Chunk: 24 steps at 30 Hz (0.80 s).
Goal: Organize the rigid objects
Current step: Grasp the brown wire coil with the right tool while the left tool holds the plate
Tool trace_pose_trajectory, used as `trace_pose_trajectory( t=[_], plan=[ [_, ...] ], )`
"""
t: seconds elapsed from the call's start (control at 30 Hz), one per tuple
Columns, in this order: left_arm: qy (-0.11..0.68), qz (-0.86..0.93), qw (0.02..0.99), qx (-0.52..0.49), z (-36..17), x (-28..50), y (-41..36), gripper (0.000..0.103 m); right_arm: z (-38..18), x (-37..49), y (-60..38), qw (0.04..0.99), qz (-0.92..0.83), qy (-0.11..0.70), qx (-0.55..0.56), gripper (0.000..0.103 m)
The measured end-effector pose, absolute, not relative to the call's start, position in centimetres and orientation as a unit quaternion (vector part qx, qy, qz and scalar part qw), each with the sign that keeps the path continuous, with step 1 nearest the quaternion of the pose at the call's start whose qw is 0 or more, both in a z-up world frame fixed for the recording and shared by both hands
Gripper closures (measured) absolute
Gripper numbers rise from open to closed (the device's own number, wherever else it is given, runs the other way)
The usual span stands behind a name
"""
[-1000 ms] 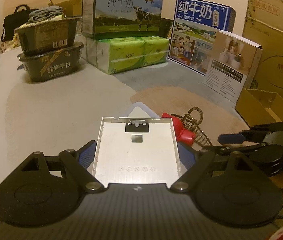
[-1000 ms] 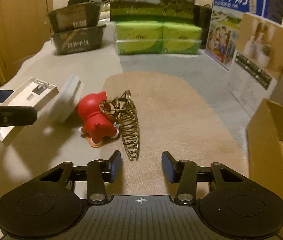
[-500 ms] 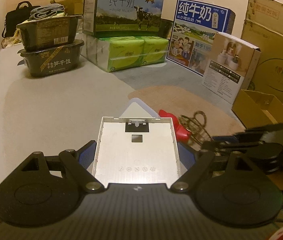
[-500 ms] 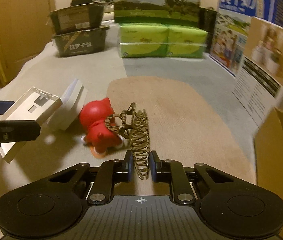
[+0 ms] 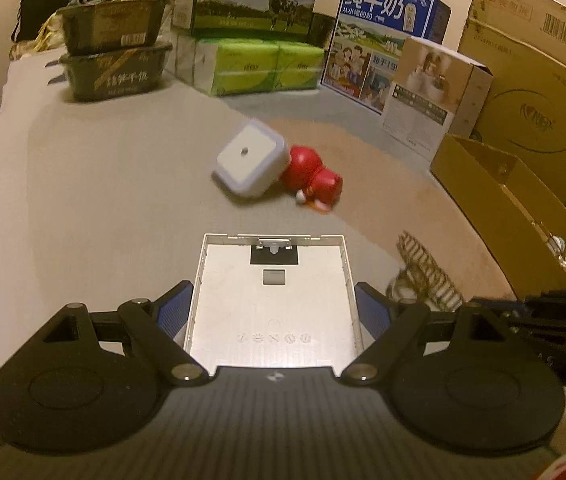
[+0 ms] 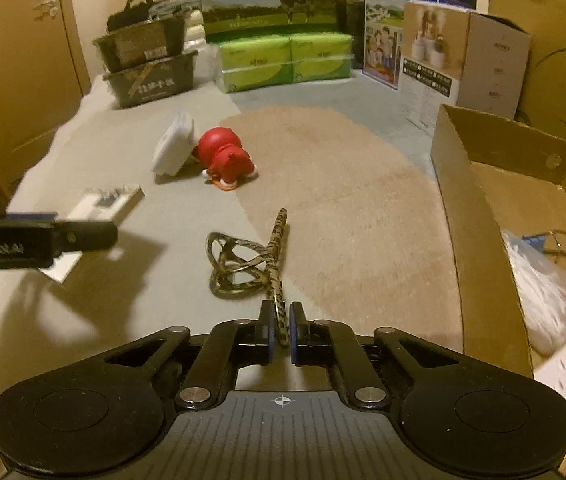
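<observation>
Between the left gripper's (image 5: pixel 273 306) blue pads sits a flat white rectangular plastic tray-like cover (image 5: pixel 273 300), pinched on both long sides, held above the grey cloth-covered surface (image 5: pixel 103 200). Right gripper (image 6: pixel 280 330) is pressed together on the thin end of a brown patterned wire-frame ornament (image 6: pixel 251 264), lifted clear of the surface; its looped part hangs forward-left. Ahead of both, open grey cloth, then a tan oval mat (image 6: pixel 343 184). White rounded-square plastic box (image 5: pixel 249 162) leans against a red toy figure (image 5: pixel 315 180) lying on its side at the mat's edge; both well apart from the tongs. Open cardboard box (image 6: pixel 479 216) stands just right of the right gripper, its near wall close to the path; white items inside. Back edge blocked by stacked dark food trays (image 5: pixel 113 52), green tissue packs (image 5: pixel 259 64), milk cartons (image 5: pixel 383 36), a tan product box (image 5: pixel 431 88).
</observation>
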<state>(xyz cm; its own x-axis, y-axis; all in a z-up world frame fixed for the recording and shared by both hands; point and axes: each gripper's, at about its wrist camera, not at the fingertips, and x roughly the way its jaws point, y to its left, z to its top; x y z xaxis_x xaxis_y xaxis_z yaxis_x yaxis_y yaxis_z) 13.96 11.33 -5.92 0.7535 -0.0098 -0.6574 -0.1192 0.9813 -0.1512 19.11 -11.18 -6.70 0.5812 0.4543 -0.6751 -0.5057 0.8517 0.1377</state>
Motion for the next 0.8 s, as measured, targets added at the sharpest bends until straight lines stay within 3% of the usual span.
trace_pose_trajectory(
  t=[0.03,0.1,0.17,0.57,0.7,0.8],
  plan=[
    [0.352,0.03,0.931,-0.093,-6.1,13.7,11.3,0.019,-6.7,18.8,-11.2,0.89,0.273,0.363,-0.035,0.085],
    [0.354,0.03,0.93,-0.093,-6.2,13.4,11.3,0.019,-6.6,18.7,-11.1,0.893,0.278,0.353,-0.027,0.049],
    [0.353,0.032,0.93,-0.095,-6.2,13.2,11.3,0.019,-6.5,18.9,-11.0,0.898,0.28,0.34,-0.015,0.039],
    [0.355,0.03,0.929,-0.1,-6.7,13.9,11.5,0.019,-7.6,22.1,-7.8,0.892,0.29,0.346,-0.012,0.039],
    [0.356,0.03,0.929,-0.101,-6.8,14.1,11.5,0.019,-7.7,22.7,-7.7,0.888,0.292,0.355,-0.012,0.059],
    [0.355,0.029,0.929,-0.099,-6.8,14.0,11.4,0.019,-7.6,22.6,-7.8,0.889,0.291,0.352,-0.015,0.062]
  ],
)
